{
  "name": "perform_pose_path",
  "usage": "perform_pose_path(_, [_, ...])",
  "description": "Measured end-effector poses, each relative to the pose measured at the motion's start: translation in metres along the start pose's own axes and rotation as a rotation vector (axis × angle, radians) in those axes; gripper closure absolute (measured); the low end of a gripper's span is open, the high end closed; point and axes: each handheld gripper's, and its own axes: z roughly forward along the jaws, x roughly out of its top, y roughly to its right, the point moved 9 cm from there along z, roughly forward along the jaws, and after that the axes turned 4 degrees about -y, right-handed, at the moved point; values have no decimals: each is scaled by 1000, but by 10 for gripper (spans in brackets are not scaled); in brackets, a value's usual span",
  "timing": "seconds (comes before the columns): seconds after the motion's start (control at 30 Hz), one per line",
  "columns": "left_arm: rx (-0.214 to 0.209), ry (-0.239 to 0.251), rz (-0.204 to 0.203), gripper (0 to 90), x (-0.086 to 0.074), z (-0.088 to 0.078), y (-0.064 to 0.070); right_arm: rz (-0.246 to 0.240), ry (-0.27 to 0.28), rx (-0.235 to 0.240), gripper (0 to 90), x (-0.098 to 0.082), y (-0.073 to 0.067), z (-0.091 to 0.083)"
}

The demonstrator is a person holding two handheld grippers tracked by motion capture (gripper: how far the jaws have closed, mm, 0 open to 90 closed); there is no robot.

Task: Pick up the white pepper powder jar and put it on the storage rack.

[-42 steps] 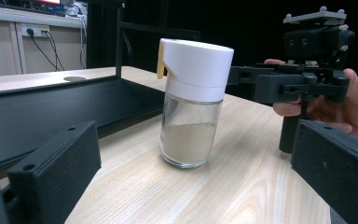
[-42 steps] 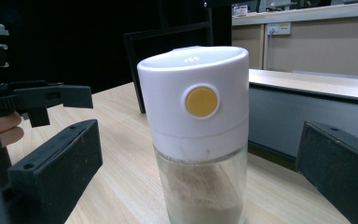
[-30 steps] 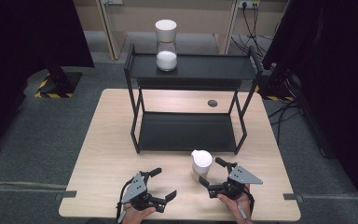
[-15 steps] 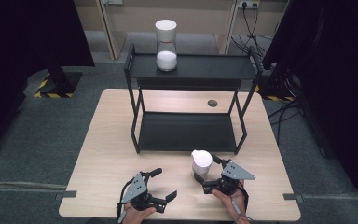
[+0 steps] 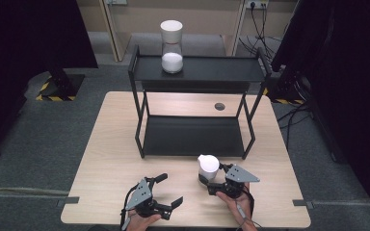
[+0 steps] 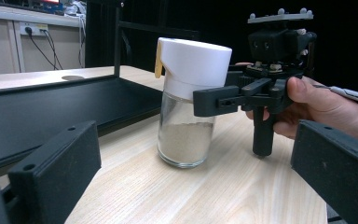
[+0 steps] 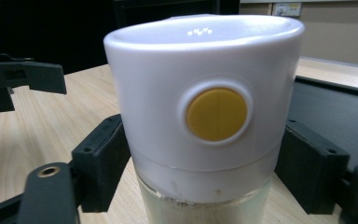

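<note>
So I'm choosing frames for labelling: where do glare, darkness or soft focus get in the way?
High view: even light on the table, black surroundings, slightly soft; right gripper at the jar. Left gripper view: jar sharp, own near jaws of the left gripper blurred, dark backdrop. Right gripper view: small glare specks on the white lid, whose shape bulges from closeness; the jaws have just been closing around the jar.

Bare tabletop [image 5: 111,159] left of and in front of black two-tier rack [image 5: 195,137]: open passage. Rack's front posts [image 5: 140,144] narrow entry to lower shelf. Glass jar with white lid [image 5: 208,168] just in front of rack's right half, partly blocking that entry. Second jar [image 5: 172,45] takes top shelf's left part; right part clear.
</note>
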Motion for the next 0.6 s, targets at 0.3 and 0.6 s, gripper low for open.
perform_pose_path(0.3, [1, 0, 0, 7, 0, 0, 0, -17, -7, -15, 304, 1, -2, 1])
perform_pose_path(0.6, [2, 5, -3, 9, 0, -1, 0, -22, 0, -27, 308, 5, -4, -4])
